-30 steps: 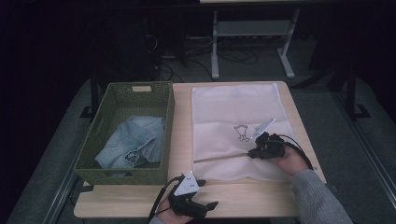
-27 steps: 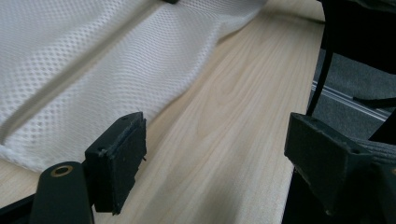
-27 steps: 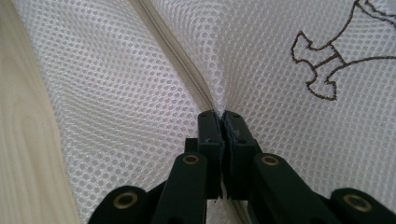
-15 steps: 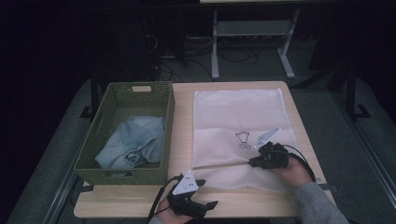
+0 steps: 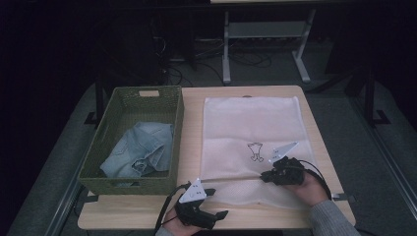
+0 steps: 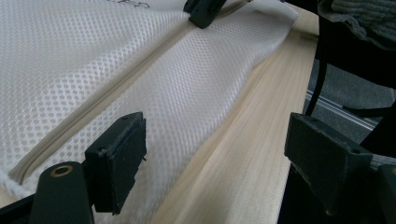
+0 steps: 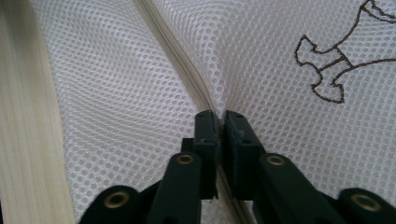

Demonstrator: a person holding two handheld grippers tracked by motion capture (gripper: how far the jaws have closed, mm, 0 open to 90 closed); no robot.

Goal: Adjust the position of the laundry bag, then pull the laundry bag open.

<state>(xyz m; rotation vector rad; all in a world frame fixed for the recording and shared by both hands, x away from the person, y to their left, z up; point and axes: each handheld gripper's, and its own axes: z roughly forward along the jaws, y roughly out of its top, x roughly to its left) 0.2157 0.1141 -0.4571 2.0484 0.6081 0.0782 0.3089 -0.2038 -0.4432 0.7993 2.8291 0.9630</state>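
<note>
Lying flat on the wooden surface (image 5: 255, 216), the white mesh bag (image 5: 246, 132) sits just right of the green basket (image 5: 123, 142) w/ denim inside. Right gripper (image 7: 217, 116) has its jaws nearly closed, having just eased apart slightly, pinching mesh at the zipper (image 7: 173, 51). Left gripper (image 6: 215, 163): jaws wide, one over the bag's edge, holding nothing.
</note>
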